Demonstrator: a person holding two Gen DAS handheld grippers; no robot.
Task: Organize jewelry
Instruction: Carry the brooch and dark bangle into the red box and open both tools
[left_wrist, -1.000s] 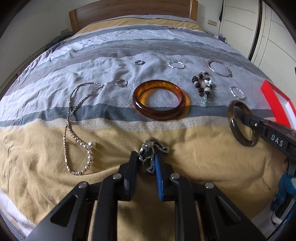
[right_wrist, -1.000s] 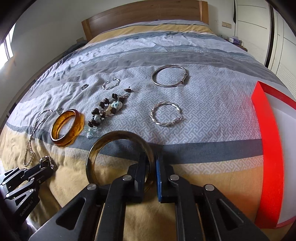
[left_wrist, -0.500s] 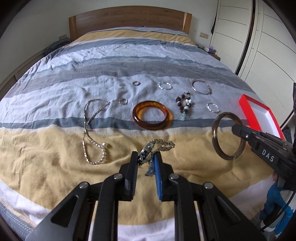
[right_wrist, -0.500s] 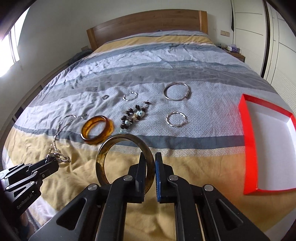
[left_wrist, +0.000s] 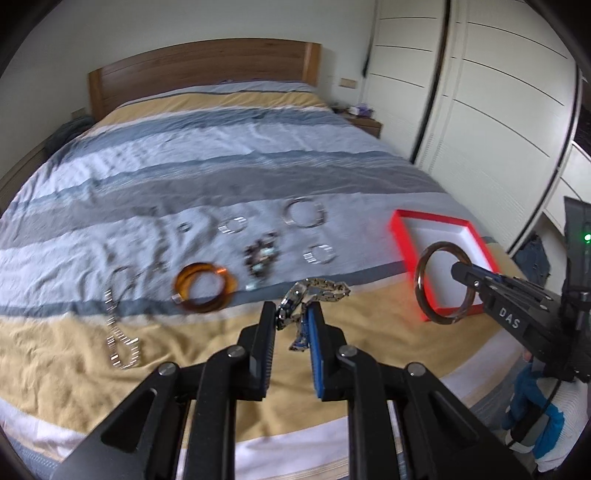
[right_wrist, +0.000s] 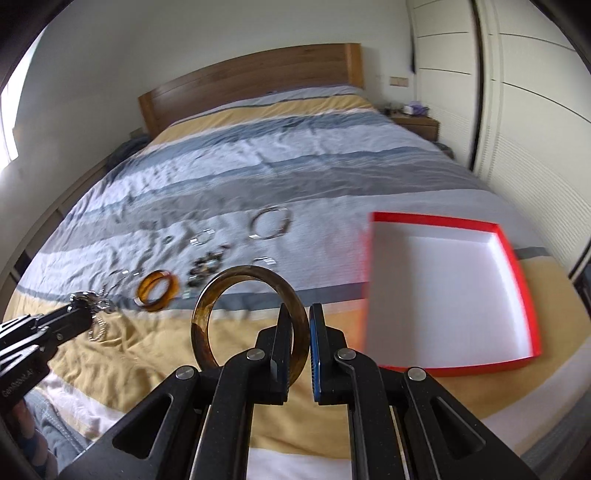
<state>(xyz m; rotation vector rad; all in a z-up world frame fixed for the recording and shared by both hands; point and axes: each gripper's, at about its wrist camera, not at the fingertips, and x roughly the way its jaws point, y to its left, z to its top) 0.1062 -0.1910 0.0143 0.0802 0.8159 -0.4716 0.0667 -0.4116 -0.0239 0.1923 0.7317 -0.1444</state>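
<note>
My left gripper (left_wrist: 293, 314) is shut on a silver chain bracelet (left_wrist: 317, 290) and holds it above the bed; it also shows in the right wrist view (right_wrist: 86, 304). My right gripper (right_wrist: 297, 325) is shut on a dark olive bangle (right_wrist: 221, 299), held upright in the air; in the left wrist view the bangle (left_wrist: 428, 258) hangs in front of the red tray. The red tray (right_wrist: 524, 288) with a white inside lies on the bed at the right and holds nothing that I can see. An amber bangle (left_wrist: 205, 286), a beaded bracelet (left_wrist: 260, 258) and a silver necklace (left_wrist: 118, 343) lie on the bed.
Several silver rings and bangles (left_wrist: 304, 214) lie on the striped bedspread (left_wrist: 221, 166). A wooden headboard (left_wrist: 199, 74) stands at the far end. White wardrobe doors (left_wrist: 480, 110) run along the right. A bedside table (right_wrist: 417, 123) stands by the bed.
Both grippers have lifted higher above the bed and swung right with their pieces. The red tray now shows in full, with the olive bangle nearer to it.
</note>
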